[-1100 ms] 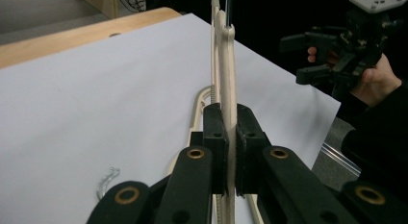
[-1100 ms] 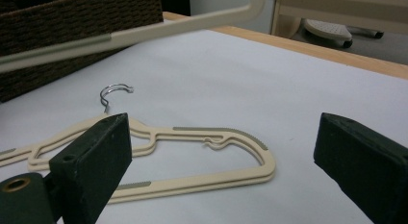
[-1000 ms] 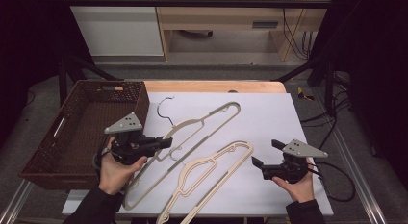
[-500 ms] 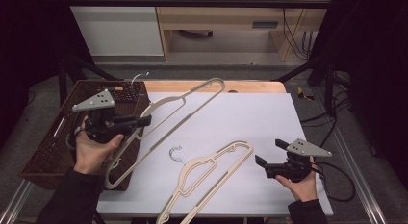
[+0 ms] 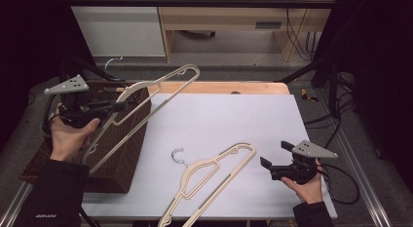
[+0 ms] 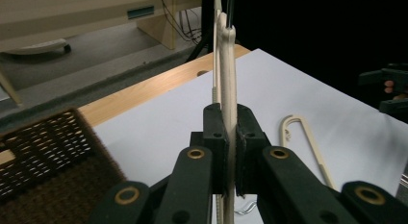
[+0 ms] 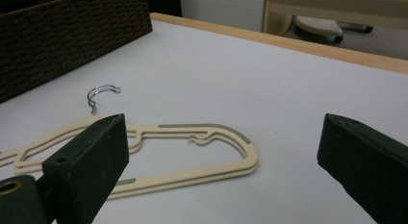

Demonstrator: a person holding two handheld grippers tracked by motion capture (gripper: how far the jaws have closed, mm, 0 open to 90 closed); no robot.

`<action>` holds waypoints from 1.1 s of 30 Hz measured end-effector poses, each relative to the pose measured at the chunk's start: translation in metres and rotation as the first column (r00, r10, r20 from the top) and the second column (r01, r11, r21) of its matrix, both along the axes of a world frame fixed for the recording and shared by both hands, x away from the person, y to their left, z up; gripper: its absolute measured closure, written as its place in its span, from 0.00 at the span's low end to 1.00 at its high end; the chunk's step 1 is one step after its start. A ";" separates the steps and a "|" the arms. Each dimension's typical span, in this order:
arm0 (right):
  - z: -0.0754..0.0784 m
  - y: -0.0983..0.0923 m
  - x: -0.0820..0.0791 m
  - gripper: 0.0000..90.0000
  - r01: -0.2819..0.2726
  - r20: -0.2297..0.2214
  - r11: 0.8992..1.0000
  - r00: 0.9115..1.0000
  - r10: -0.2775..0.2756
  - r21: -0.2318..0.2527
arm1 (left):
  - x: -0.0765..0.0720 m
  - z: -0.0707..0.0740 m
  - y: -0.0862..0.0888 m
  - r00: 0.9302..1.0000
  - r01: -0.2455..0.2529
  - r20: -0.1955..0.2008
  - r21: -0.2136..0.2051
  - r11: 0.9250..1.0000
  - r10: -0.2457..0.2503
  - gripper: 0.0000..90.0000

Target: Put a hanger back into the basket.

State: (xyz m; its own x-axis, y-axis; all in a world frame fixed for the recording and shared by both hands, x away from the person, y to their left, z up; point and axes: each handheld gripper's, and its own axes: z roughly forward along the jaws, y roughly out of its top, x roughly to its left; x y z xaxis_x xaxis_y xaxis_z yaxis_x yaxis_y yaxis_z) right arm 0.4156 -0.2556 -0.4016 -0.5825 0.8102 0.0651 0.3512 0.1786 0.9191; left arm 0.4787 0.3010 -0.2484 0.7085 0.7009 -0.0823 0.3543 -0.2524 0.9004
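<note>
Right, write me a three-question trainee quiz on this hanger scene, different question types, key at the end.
1. True or false: the left gripper is shut on a cream plastic hanger.
2. The second cream hanger with the metal hook lies: A) in the brown woven basket B) flat on the white table sheet C) in the right gripper.
3. Fill in: the right gripper's jaws stand ____.

Key: 1 true; 2 B; 3 open.

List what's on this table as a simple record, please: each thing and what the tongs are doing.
left tongs: shut on a cream hanger, held in the air over the basket
basket: dark wicker, at the table's left edge
second hanger: lying flat on the white table
right tongs: open, holding nothing, beside the second hanger
</note>
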 end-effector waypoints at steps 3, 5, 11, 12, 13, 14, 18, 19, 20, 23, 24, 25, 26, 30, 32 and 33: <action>0.000 0.000 0.000 0.04 0.002 -0.002 1.000 1.000 -0.002 -0.004 | 0.003 -0.001 0.013 1.000 -0.027 -0.001 0.001 1.000 0.027 0.95; -0.001 0.001 0.000 0.04 0.003 -0.004 1.000 1.000 -0.003 -0.007 | 0.006 -0.001 0.023 0.999 -0.043 -0.001 0.013 0.999 0.043 0.95; -0.001 0.002 0.001 0.04 0.001 -0.006 1.000 1.000 -0.001 -0.013 | 0.011 -0.009 0.051 0.995 -0.097 0.002 0.045 0.994 0.097 0.95; -0.001 0.002 0.001 0.04 0.001 -0.006 1.000 1.000 -0.001 -0.013 | 0.012 -0.010 0.054 0.994 -0.108 0.000 0.041 0.993 0.108 0.95; -0.001 0.002 0.001 0.04 0.001 -0.006 1.000 1.000 -0.001 -0.014 | 0.013 -0.013 0.060 0.992 -0.124 -0.002 0.044 0.991 0.124 0.95; -0.001 0.002 0.001 0.04 0.002 -0.006 1.000 1.000 -0.002 -0.014 | 0.013 -0.014 0.064 0.991 -0.132 -0.005 0.041 0.990 0.132 0.95; -0.002 0.002 0.001 0.05 -0.003 -0.011 1.000 1.000 0.003 -0.015 | 0.016 -0.021 0.084 0.985 -0.170 -0.019 0.042 0.985 0.171 0.95; -0.002 0.002 0.001 0.05 -0.003 -0.010 1.000 1.000 0.002 -0.019 | 0.017 -0.023 0.089 0.983 -0.182 -0.019 0.044 0.982 0.183 0.95; -0.002 0.002 0.001 0.05 -0.002 -0.010 1.000 1.000 0.002 -0.022 | 0.017 -0.024 0.093 0.981 -0.190 -0.023 0.048 0.981 0.192 0.95; -0.002 0.003 0.002 0.05 0.000 -0.012 1.000 1.000 0.000 -0.023 | 0.018 -0.027 0.104 0.977 -0.209 -0.027 0.069 0.975 0.211 0.95; -0.003 0.003 0.002 0.05 0.000 -0.012 1.000 1.000 0.000 -0.024 | 0.018 -0.028 0.106 0.976 -0.215 -0.026 0.070 0.974 0.217 0.95; -0.003 0.003 0.002 0.05 0.000 -0.011 1.000 1.000 0.000 -0.026 | 0.019 -0.029 0.109 0.975 -0.216 -0.027 0.075 0.974 0.218 0.95; -0.003 0.003 0.002 0.05 0.000 -0.011 1.000 1.000 0.000 -0.026 | 0.019 -0.031 0.111 0.975 -0.218 -0.030 0.073 0.973 0.221 0.95; -0.003 0.004 0.002 0.05 0.001 -0.015 1.000 1.000 -0.001 -0.030 | 0.022 -0.037 0.120 0.973 -0.224 -0.041 0.087 0.971 0.228 0.95; -0.003 0.003 0.002 0.05 0.003 -0.014 0.999 1.000 -0.003 -0.034 | 0.024 -0.038 0.121 0.974 -0.220 -0.036 0.085 0.972 0.224 0.95; -0.003 0.003 0.002 0.05 0.004 -0.014 0.999 1.000 -0.005 -0.034 | 0.025 -0.038 0.121 0.975 -0.214 -0.037 0.098 0.972 0.219 0.95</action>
